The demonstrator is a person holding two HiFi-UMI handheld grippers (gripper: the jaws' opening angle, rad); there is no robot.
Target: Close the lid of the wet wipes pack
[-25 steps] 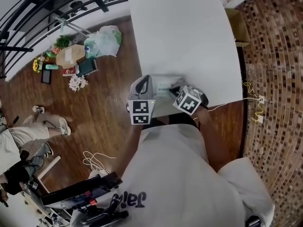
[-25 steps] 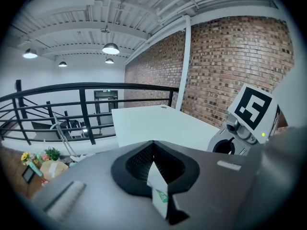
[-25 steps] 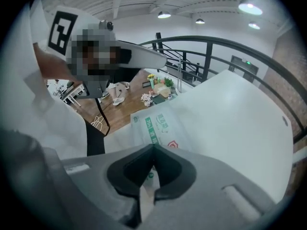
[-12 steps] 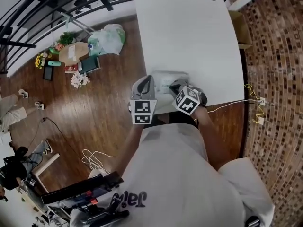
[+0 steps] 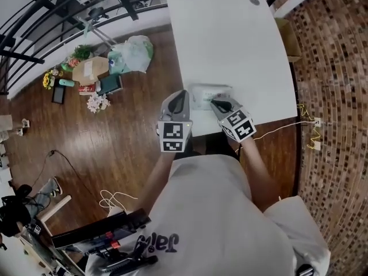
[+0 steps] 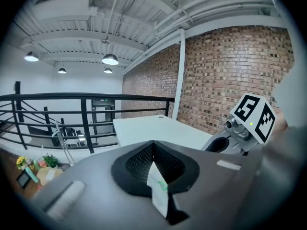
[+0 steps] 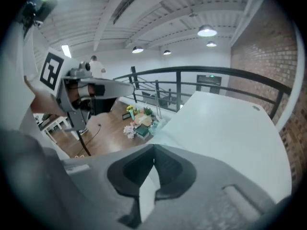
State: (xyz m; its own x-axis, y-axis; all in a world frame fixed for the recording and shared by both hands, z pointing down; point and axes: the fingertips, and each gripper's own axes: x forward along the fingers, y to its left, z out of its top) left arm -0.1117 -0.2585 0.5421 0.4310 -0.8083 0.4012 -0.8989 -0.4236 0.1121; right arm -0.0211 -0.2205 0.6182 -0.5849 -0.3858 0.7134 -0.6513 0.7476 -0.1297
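Note:
The wet wipes pack (image 5: 206,94), white with green print, lies near the front edge of the white table (image 5: 230,45). Whether its lid is down I cannot tell. My left gripper (image 5: 179,96) hovers at the pack's left end, jaws shut with nothing held. In the left gripper view its jaws (image 6: 153,147) meet in a seam, and a sliver of the pack (image 6: 157,188) shows below them. My right gripper (image 5: 218,103) sits over the pack's right end, also shut and empty. Its jaws (image 7: 153,150) are closed in the right gripper view.
The table's left edge drops to a wooden floor with a plastic bag (image 5: 133,52), a cardboard box (image 5: 86,69) and flowers (image 5: 95,102). A black railing (image 5: 69,4) runs behind. A grommet (image 5: 253,1) marks the far table corner. A cable (image 5: 310,132) hangs on the right.
Both grippers have lifted a little off the pack. The right one has rolled, so its marker cube now faces more upward. More of the pack shows between them.

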